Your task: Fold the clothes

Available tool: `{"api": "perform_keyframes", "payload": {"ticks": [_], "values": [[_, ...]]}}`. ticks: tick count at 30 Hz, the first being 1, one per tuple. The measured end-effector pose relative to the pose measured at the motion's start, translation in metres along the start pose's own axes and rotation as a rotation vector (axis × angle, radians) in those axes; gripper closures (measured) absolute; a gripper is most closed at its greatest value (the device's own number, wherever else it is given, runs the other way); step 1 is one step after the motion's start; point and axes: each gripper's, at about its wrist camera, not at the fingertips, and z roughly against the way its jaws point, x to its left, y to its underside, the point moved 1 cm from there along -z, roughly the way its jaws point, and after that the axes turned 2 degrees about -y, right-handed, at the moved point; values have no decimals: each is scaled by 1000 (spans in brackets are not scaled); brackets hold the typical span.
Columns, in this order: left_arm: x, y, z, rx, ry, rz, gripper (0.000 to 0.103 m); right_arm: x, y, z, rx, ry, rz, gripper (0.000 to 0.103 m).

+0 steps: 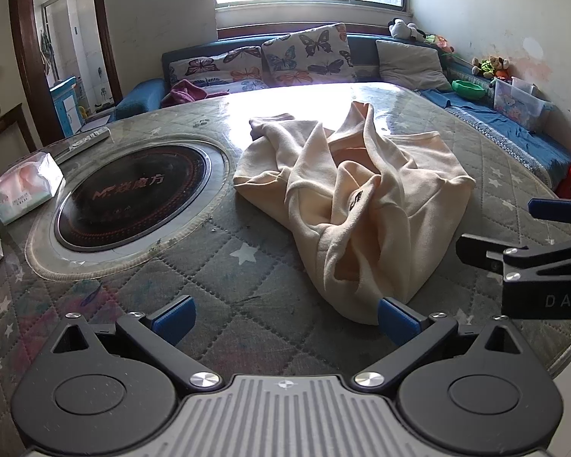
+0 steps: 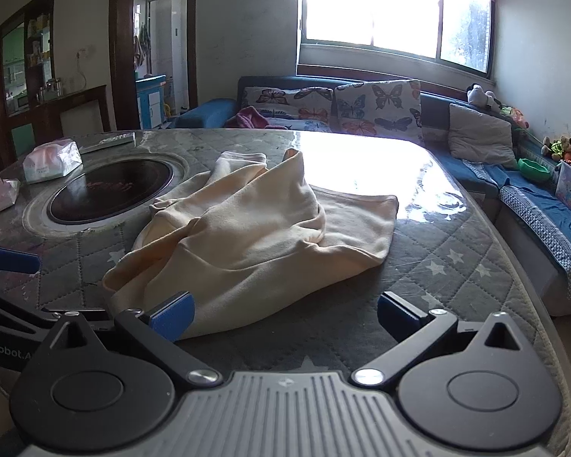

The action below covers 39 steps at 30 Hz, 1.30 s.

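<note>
Clothes to be folded amount to one cream sweatshirt [image 1: 361, 198], lying crumpled on a quilted, star-patterned tabletop [image 1: 247, 266] under a clear cover, just beside a round black cooktop [image 1: 133, 194] set into the surface. Heavy folds hide the garment's sleeves and most of its shape; a small dark mark on the fabric is too small to read. Window glare washes out the tabletop's far side.

Left tool [image 1: 285, 318] hovers at the near edge with its jaws wide apart, nothing between them; its right blue pad sits against the sweatshirt's near hem, though contact cannot be confirmed. Right tool [image 2: 285, 316] is likewise spread wide and empty, its left pad overlapping the cloth's near corner [image 2: 224, 240]. Each tool appears only partly in the other's view, cut off at the frame edge.

Two tissue packs [image 1: 26, 186] rest left of the cooktop, the nearer one cropped. Behind the tabletop a blue sofa [image 1: 487, 118] carries two butterfly cushions [image 1: 308, 55] and one grey cushion [image 1: 411, 64]. A clear plastic box [image 1: 517, 101] on the sofa holds contents too blurred to identify, beside one green bowl [image 1: 468, 89].
</note>
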Motion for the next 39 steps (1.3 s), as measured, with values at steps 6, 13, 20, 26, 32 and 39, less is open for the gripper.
{"api": "perform_keyframes", "payload": {"ticks": [6,13,20,26,32,39], "values": [[2,-4,-9,17,19,3,0,-1,-2,-3,12,11,-3,0],[3,-9,-17,38,36,1,0,-1,-6,-10,26,17,-7,0],[6,-16,-22,46,37,-3,0,-2,-10,-14,28,10,-11,0],[9,-29,-28,38,41,-3,0,-7,-18,-22,30,-4,-15,0],[13,-46,-34,19,53,-6,0,-13,-30,-31,21,-29,-20,0],[18,-78,-44,-45,59,-33,1,-23,-59,-50,10,-68,2,1]]}}
